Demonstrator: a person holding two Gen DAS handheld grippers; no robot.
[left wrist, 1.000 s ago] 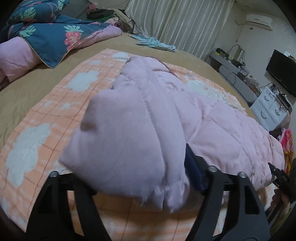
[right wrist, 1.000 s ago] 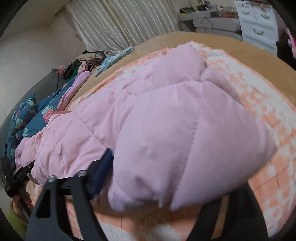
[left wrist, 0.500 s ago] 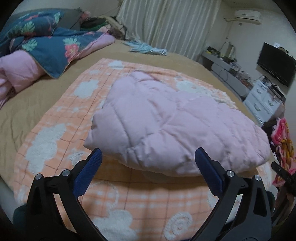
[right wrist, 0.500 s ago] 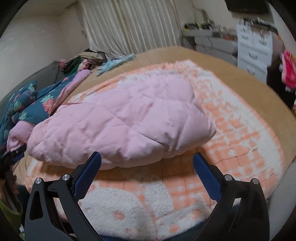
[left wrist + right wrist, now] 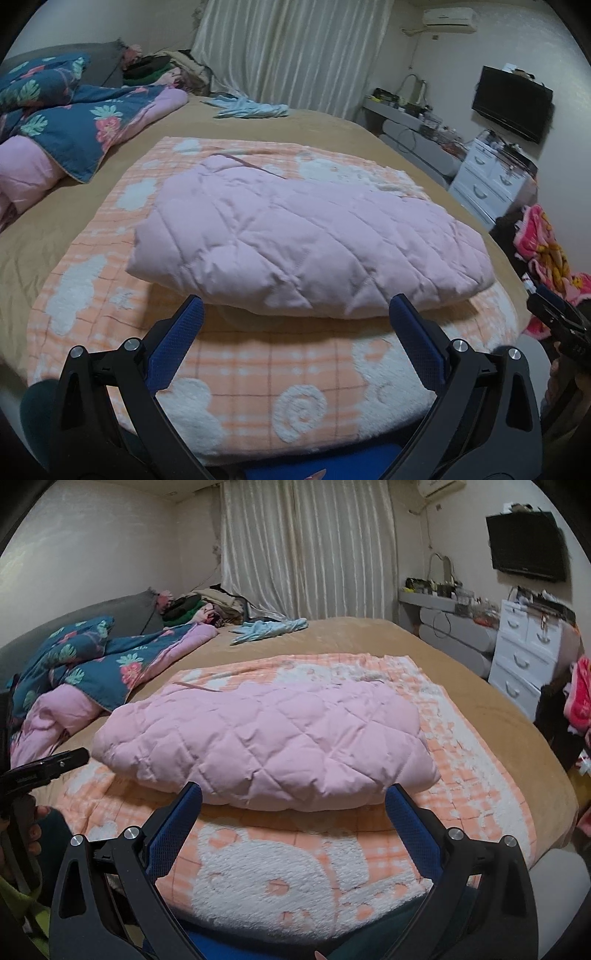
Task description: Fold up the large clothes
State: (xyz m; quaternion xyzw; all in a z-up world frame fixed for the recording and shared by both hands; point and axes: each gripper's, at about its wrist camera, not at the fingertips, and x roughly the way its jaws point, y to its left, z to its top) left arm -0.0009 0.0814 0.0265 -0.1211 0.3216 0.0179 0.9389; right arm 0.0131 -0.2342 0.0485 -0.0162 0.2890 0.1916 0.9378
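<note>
- The pink quilted jacket [image 5: 306,236] lies folded on the orange blanket [image 5: 258,373].
- The left gripper [image 5: 295,317] and right gripper [image 5: 293,797] hang near it, jaws wide, holding nothing.

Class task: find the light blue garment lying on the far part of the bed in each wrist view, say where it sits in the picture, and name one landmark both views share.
Left wrist view: light blue garment, upper middle, left of centre, below the curtain.
Right wrist view: light blue garment, upper middle, below the curtain.
Shared landmark: the folded pink quilted jacket at the centre of both.
</note>
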